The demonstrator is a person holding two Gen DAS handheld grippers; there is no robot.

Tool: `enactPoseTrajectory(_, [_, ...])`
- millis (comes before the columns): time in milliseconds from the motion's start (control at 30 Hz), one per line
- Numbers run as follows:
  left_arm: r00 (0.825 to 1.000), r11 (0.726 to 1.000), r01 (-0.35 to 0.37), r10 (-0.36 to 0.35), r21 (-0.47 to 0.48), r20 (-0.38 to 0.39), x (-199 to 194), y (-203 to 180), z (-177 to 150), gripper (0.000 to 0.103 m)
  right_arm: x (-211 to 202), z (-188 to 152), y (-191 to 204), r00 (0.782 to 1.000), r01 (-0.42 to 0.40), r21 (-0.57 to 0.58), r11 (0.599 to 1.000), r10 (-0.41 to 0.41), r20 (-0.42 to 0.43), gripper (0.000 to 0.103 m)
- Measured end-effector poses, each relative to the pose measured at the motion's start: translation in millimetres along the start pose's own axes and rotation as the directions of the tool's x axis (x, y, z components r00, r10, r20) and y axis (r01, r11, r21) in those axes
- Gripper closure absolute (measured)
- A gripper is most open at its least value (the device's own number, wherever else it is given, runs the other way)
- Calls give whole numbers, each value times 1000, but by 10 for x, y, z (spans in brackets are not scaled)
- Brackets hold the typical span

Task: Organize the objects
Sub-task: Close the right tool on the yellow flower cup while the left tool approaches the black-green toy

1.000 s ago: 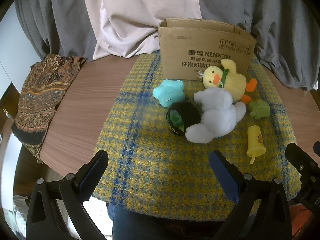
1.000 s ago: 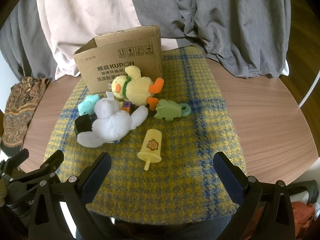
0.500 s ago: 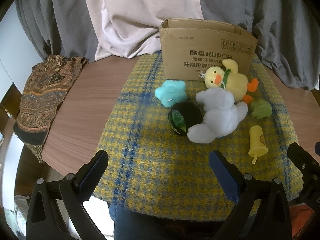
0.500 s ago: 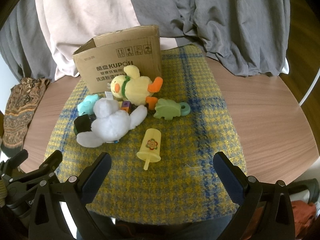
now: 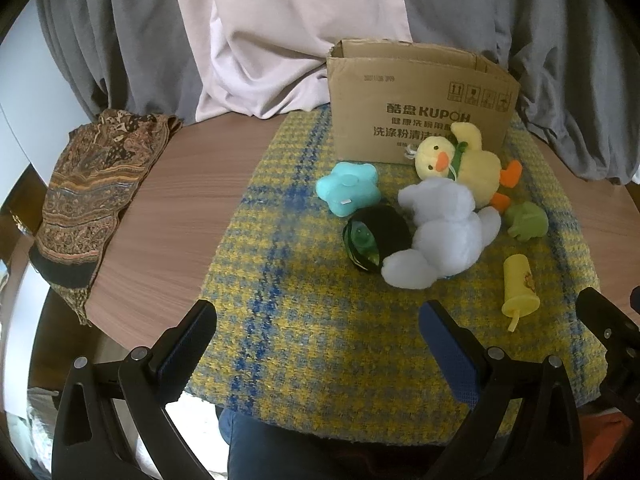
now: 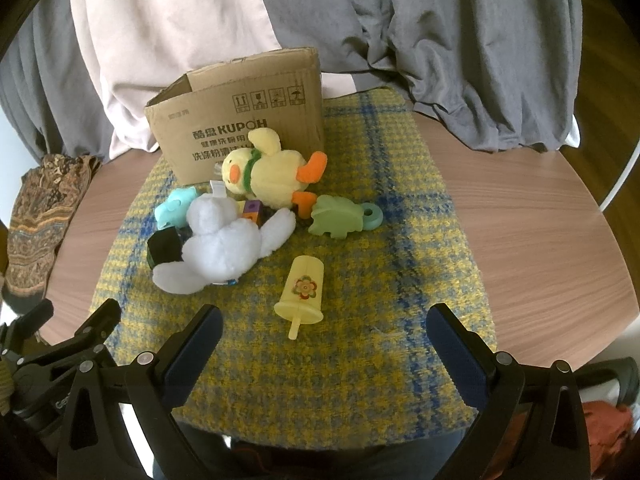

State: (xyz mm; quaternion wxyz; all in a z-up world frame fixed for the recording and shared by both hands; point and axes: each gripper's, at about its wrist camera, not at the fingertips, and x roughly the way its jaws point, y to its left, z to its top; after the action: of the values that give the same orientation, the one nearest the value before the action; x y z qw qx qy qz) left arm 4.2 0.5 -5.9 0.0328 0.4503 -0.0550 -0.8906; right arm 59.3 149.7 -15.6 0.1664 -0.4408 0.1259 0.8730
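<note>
1. Left tool (image 5: 316,344): spread wide, nothing in it, held low over the near edge of the mat (image 5: 304,320). Right tool (image 6: 324,340): likewise released and empty, at the same near edge.
2. Toys lie in a loose heap on the mat, just in front of the box (image 6: 244,120). None looks to be inside yet, though its interior is hidden from both views.
3. Box stands upright at the far end of the mat with its top open; likely the intended container, so the task looks barely begun.
4. Duck (image 6: 272,172) leans against the box front. White plush (image 6: 224,248) sprawls over a black toy (image 5: 376,236) and small blocks (image 6: 252,212); star (image 5: 348,188) sits just beside them.
5. Popsicle (image 6: 304,288) lies apart, nearest the right tool and centred between its fingers; probably the first pick. Green turtle (image 6: 340,220) rests beside the duck's feet.
6. Patterned cloth (image 5: 88,196) hangs over the table (image 5: 180,200) edge at left, well apart from the toys.
</note>
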Motion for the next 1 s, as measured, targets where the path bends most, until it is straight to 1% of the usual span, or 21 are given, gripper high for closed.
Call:
enactPoseTrajectory(233, [1000,1000,6,-6,0,6,47,26,10,0,45,5,43,1000,5,0,1000,-5,3,1])
enactPoseTrajectory(467, [1000,1000,15,-14,-13,15,147,64,-18,0,204,6,117,1000,9,-14,1000,-9,-10,1])
enactPoseTrajectory(800, [999,999,29,-29,-34,27,387,141,-68,0,456,-54,242,1000,-5,-33,999,5,-10,1])
enactPoseTrajectory(967, [999,999,33,-32,-37,28,504,169,-92,0,596,-82,300,1000,-10,-42,999,9,-20,7])
enactPoseTrajectory(1000, [999,999,29,-28,-37,29,530,170,-96,0,636,-91,310,1000,-12,-44,999,11,-25,9])
